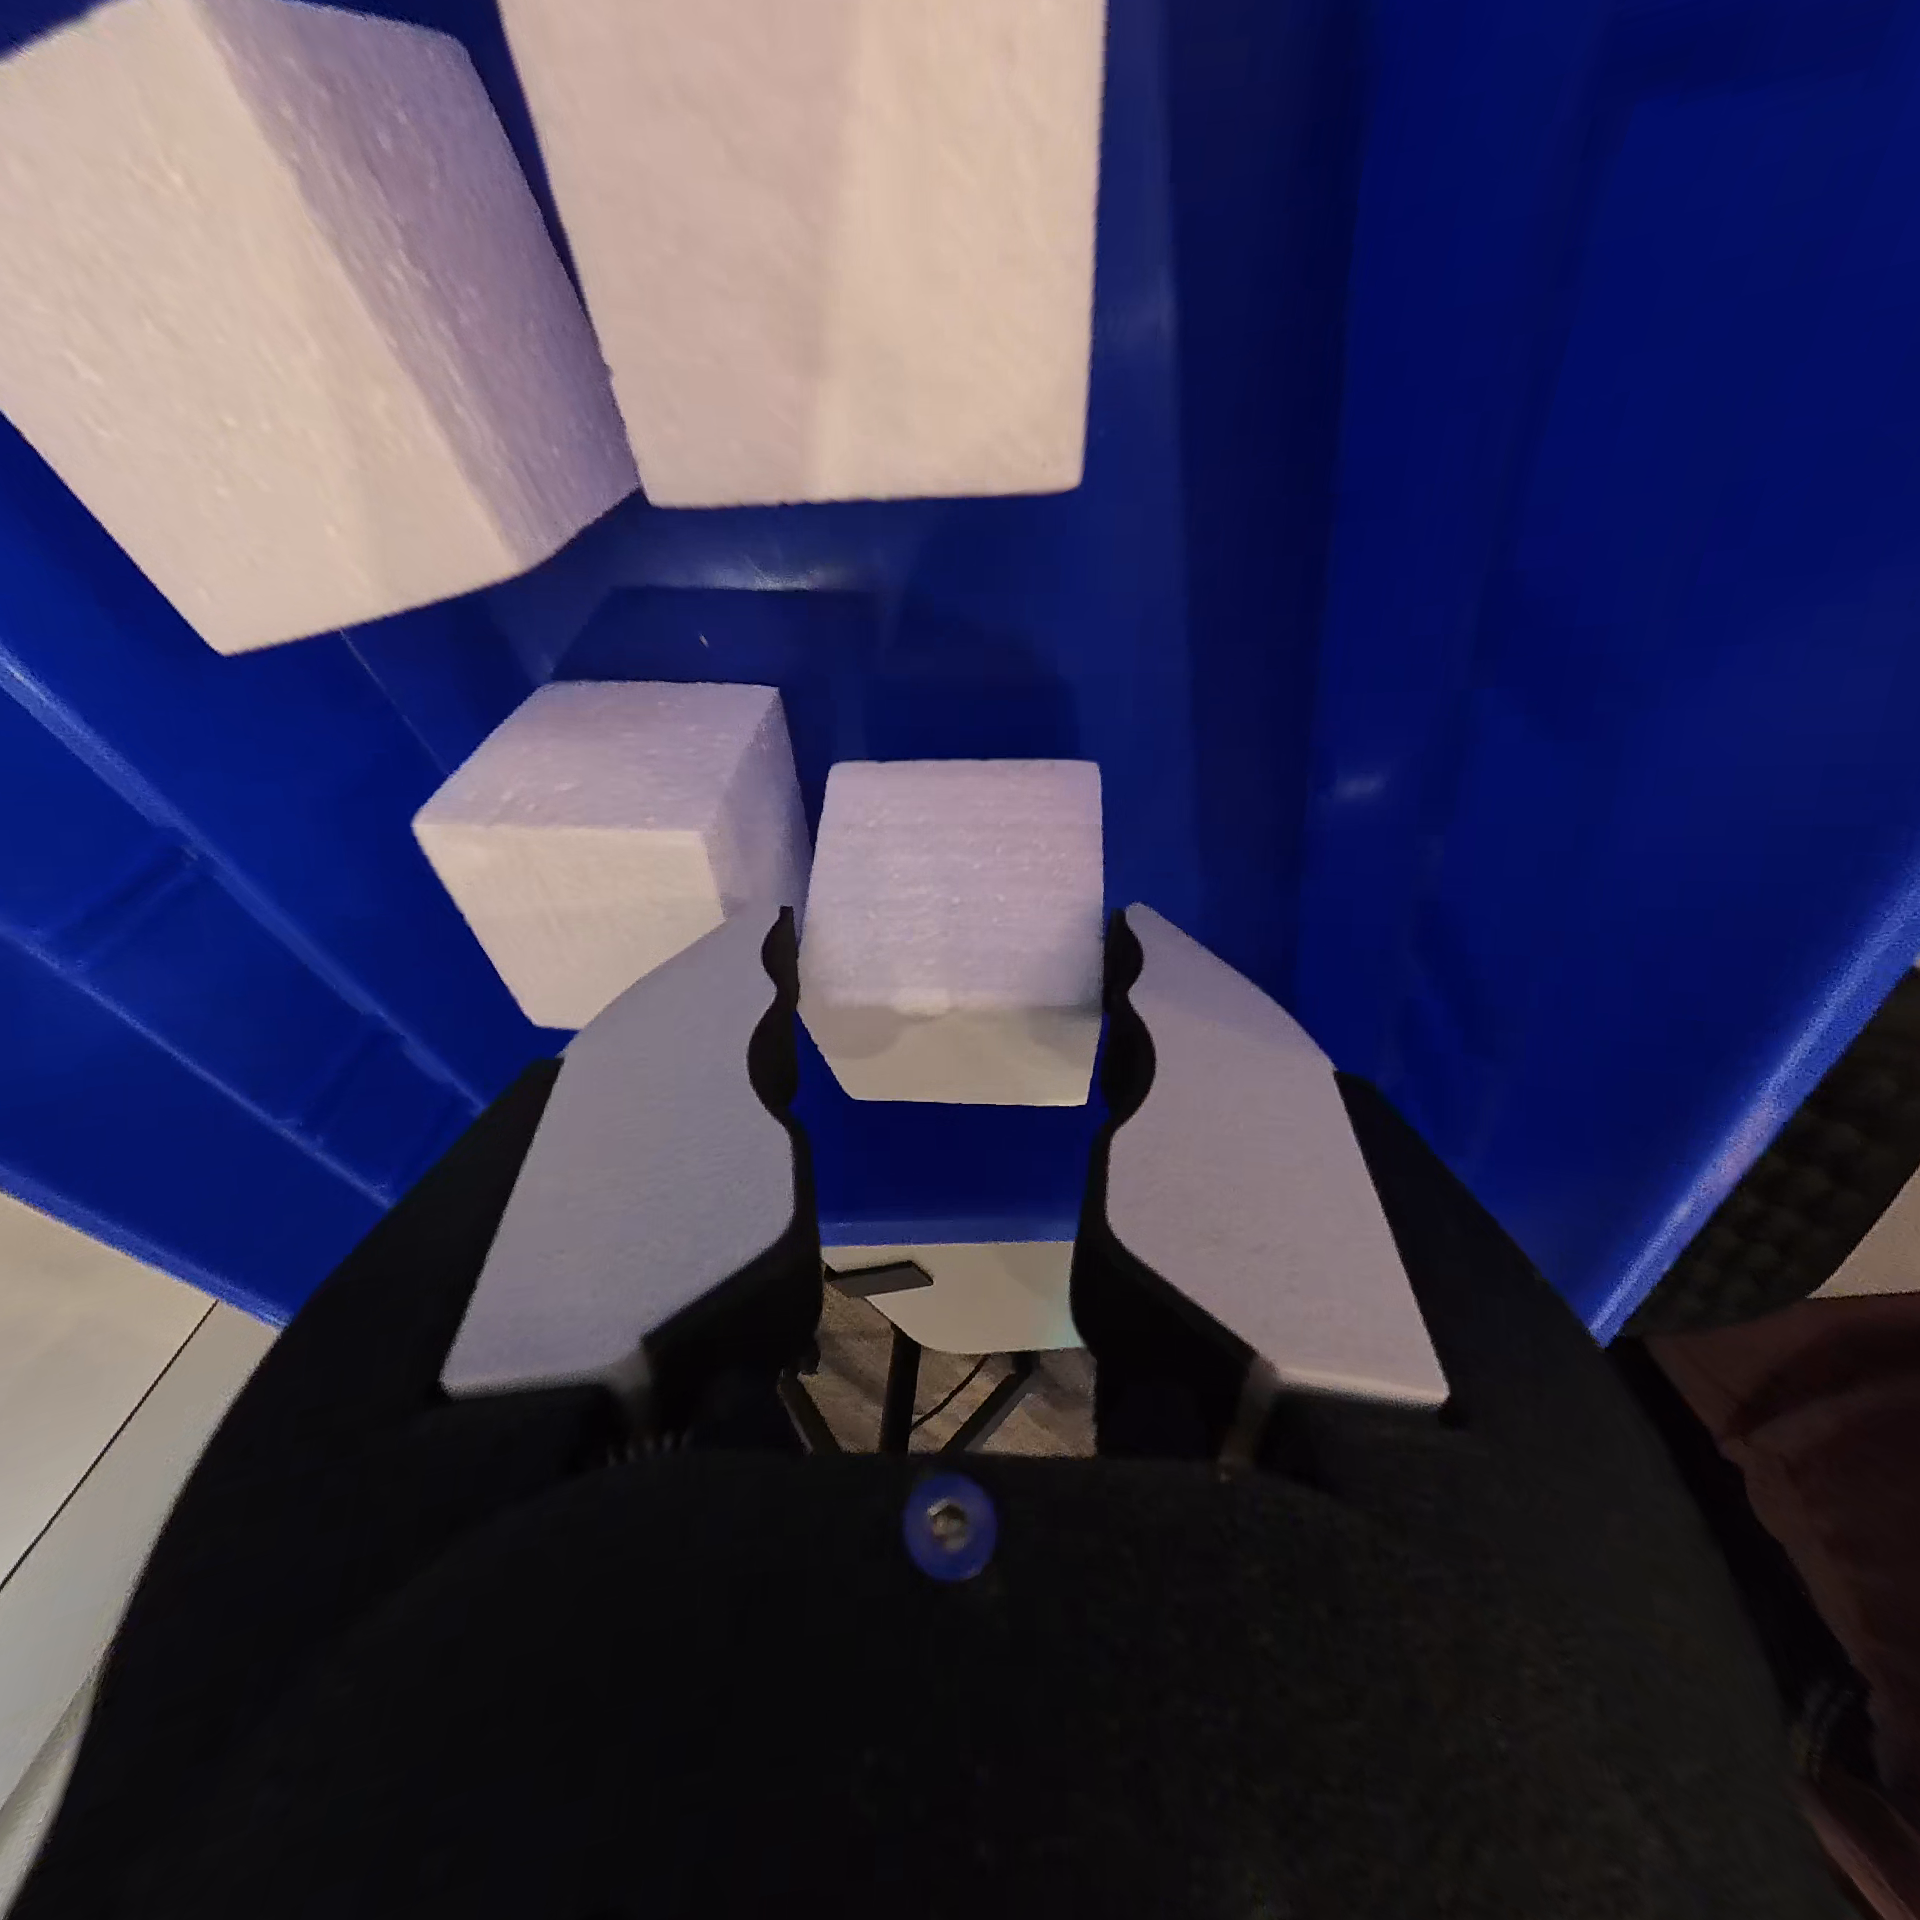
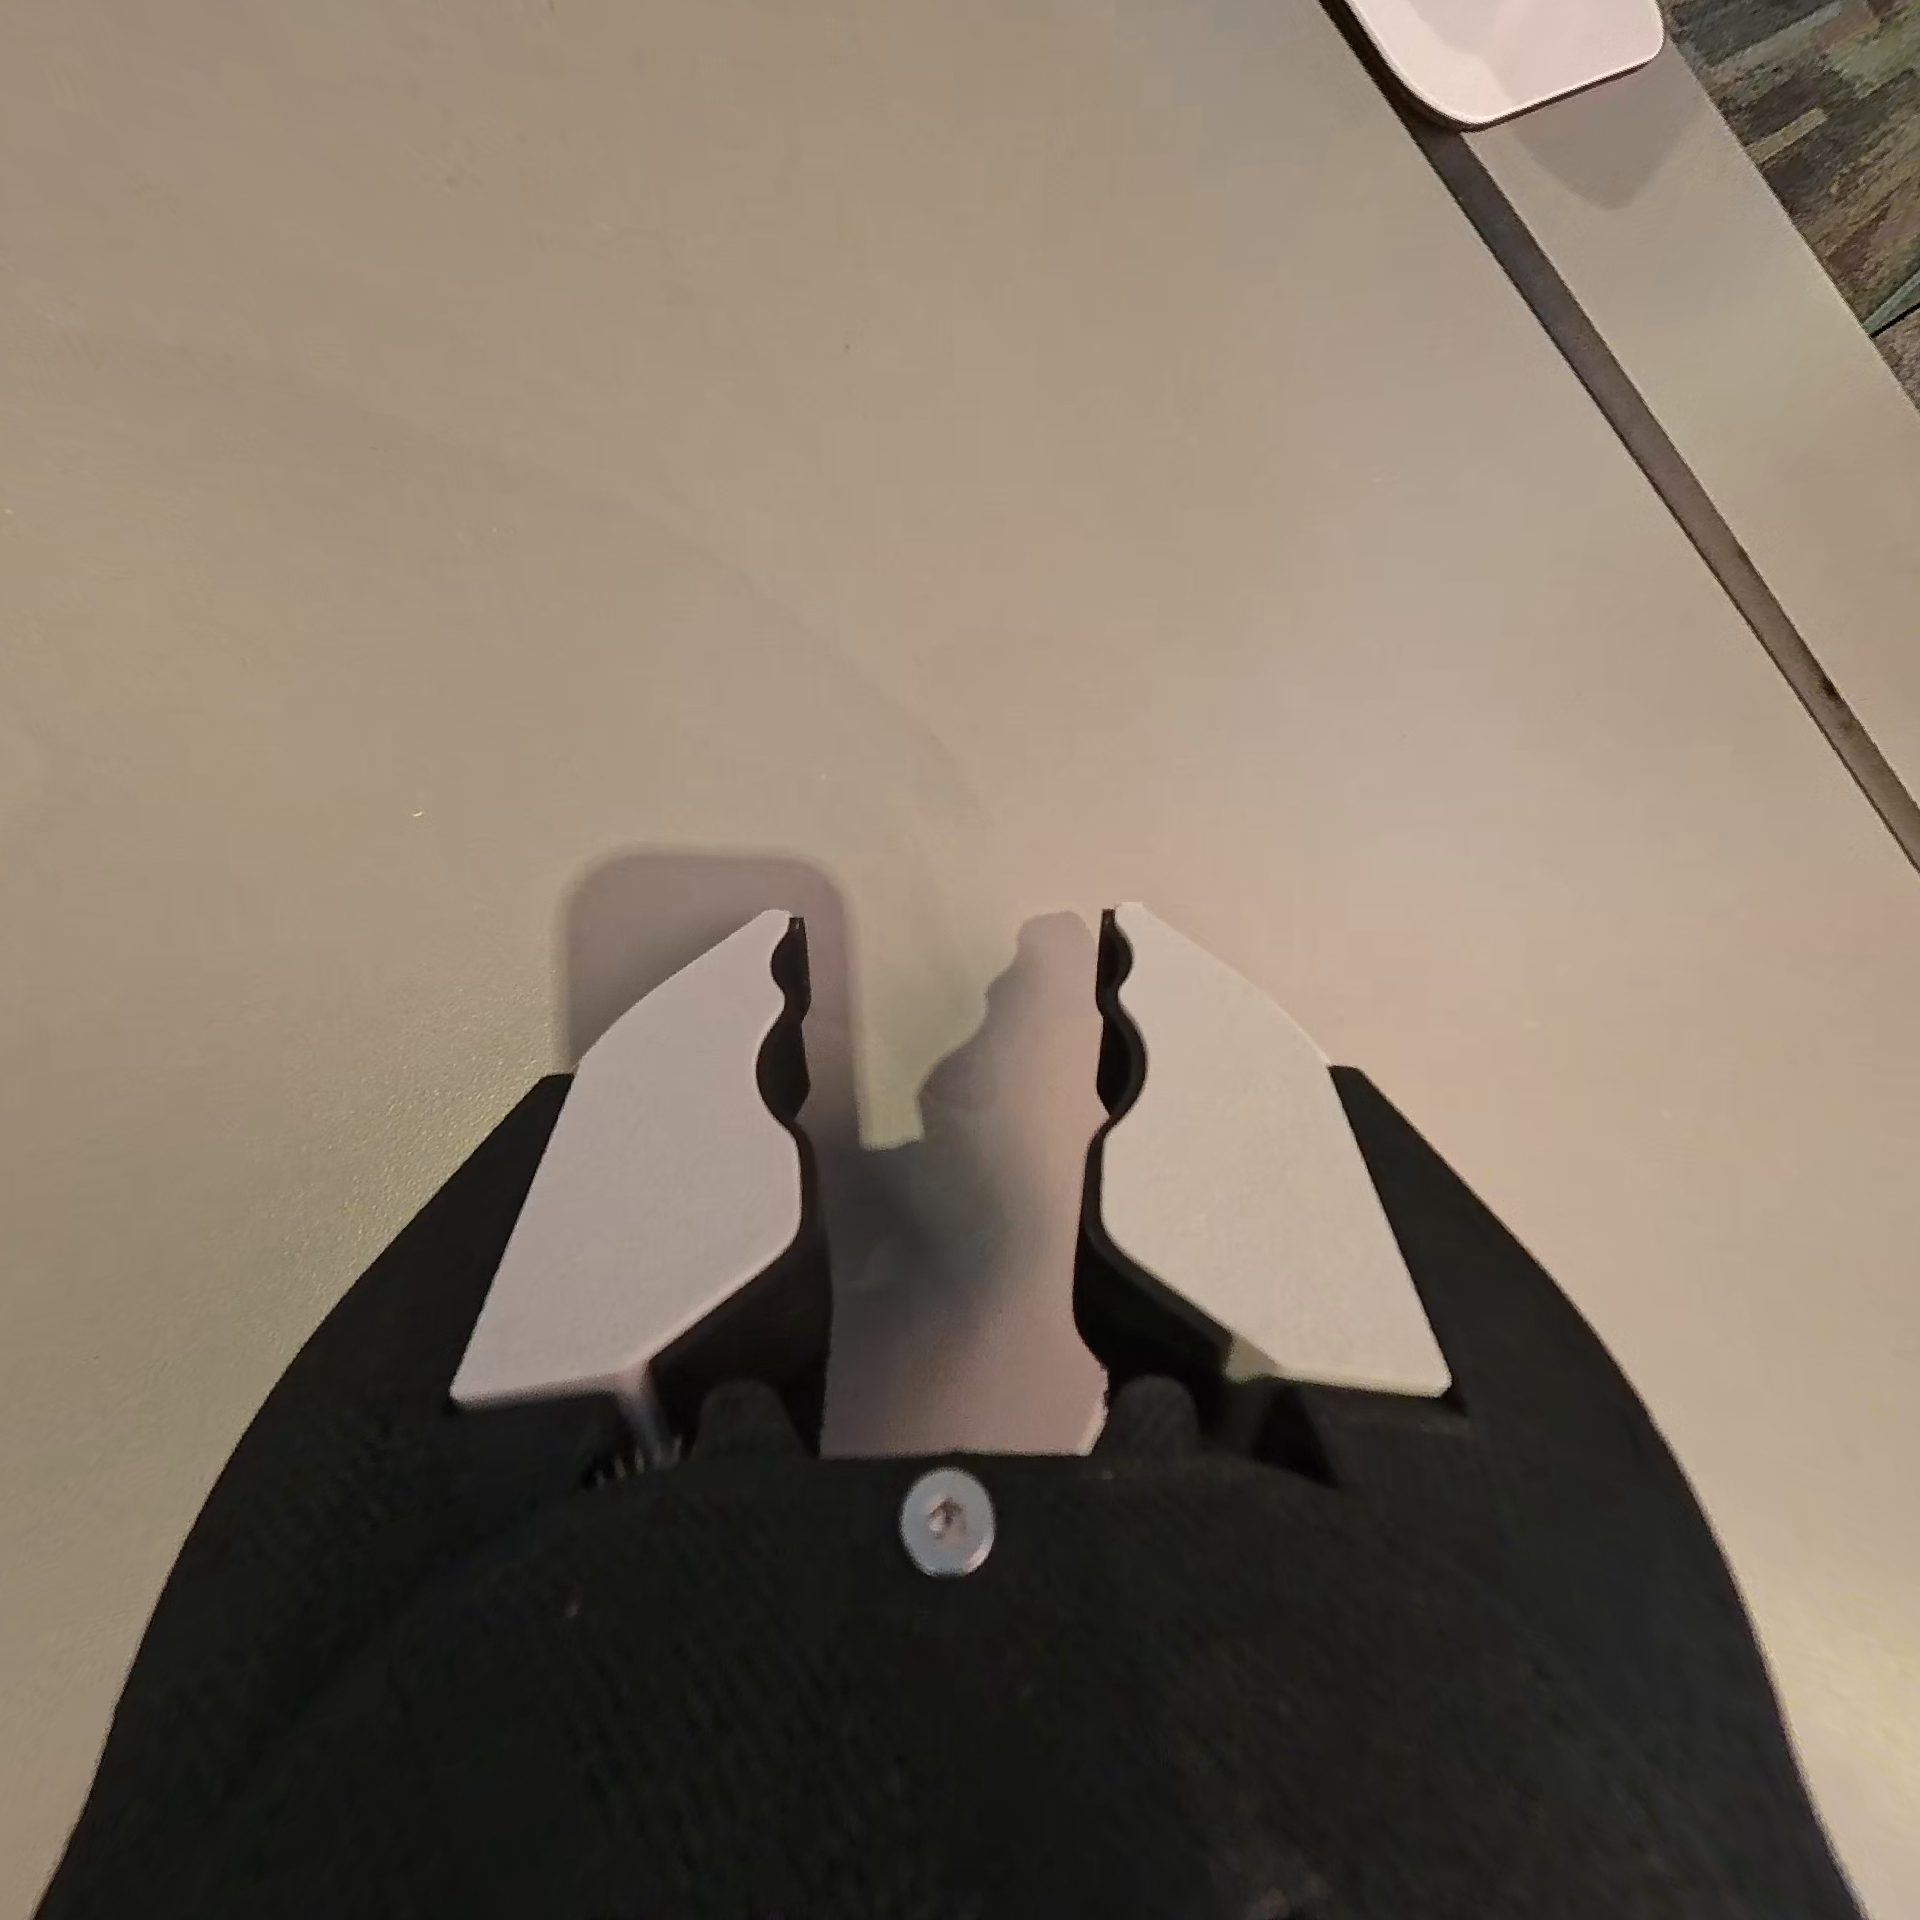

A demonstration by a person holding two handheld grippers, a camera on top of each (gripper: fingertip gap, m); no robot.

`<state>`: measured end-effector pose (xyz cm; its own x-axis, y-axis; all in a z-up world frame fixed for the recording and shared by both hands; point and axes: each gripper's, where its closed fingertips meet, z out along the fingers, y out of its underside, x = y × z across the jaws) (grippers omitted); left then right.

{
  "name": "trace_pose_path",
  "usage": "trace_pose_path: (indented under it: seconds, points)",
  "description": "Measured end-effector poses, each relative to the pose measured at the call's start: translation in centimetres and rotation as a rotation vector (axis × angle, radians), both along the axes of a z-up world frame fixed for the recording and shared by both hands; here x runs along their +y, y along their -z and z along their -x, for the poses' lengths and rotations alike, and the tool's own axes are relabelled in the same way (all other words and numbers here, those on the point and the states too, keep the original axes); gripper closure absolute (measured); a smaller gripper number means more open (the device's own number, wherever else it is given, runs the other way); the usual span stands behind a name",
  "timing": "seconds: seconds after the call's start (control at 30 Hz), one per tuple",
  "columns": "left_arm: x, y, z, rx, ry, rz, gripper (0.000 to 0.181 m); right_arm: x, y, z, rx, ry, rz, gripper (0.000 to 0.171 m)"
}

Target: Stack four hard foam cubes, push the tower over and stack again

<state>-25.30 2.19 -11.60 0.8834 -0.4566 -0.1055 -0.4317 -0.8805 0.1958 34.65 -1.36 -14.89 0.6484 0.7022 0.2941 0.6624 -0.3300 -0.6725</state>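
White foam cube [image 1: 951, 914] clamped in left gripper [image 1: 951, 935]; right gripper [image 2: 951, 925] gapes empty.

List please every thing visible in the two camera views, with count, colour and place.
foam cubes: four, white, inside the blue bin; two large near the top, one lower left, one between the left gripper's fingers
blue bin: one, blue, fills the left wrist view
table: one, beige, under the right gripper
white flat object: one, top right table edge, cut off
left gripper: black with white fingers, closed around a cube
right gripper: black with white fingers, open, empty
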Motion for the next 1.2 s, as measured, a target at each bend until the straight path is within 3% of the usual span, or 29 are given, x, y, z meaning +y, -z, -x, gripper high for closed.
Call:
trace_pose_path:
  seconds: [0.33, 0.57, 0.73, 0.9, 0.97, 1.07, 1.13, 1.2]
  points:
    - [0.6, -0.4, -0.8, -0.108, -0.031, -0.061, 0.121, 0.0, 0.0, 0.0, 0.000, 0.000, 0.001, 0.117]
    - [0.4, -3.4, -0.7, -0.170, -0.041, -0.177, 0.113, 0.0, 0.0, 0.0, -0.001, -0.001, -0.001, 0.117]
    - [0.6, -9.1, -1.4, -0.291, -0.013, -0.431, 0.115, 0.0, 0.0, -0.1, 0.001, 0.006, -0.004, 0.116]
    - [1.2, -20.0, -4.9, -0.533, 0.080, -0.966, 0.112, 0.2, -0.9, -0.3, 0.015, 0.029, -0.056, 0.113]
    - [0.0, -24.8, -7.0, -0.603, 0.143, -1.202, 0.103, 0.2, -2.7, -0.7, 0.059, 0.074, -0.110, 0.112]
    - [-3.5, -30.7, -11.3, -0.768, 0.231, -1.523, 0.095, -0.9, -8.6, -0.4, 0.164, 0.151, -0.242, 0.103]
    - [-5.5, -32.2, -15.2, -0.894, 0.274, -1.612, 0.089, -2.2, -14.0, 1.2, 0.260, 0.155, -0.361, 0.101]
    - [-6.2, -31.2, -19.1, -0.885, 0.314, -1.577, 0.072, -3.5, -18.9, 3.2, 0.342, 0.141, -0.438, 0.090]
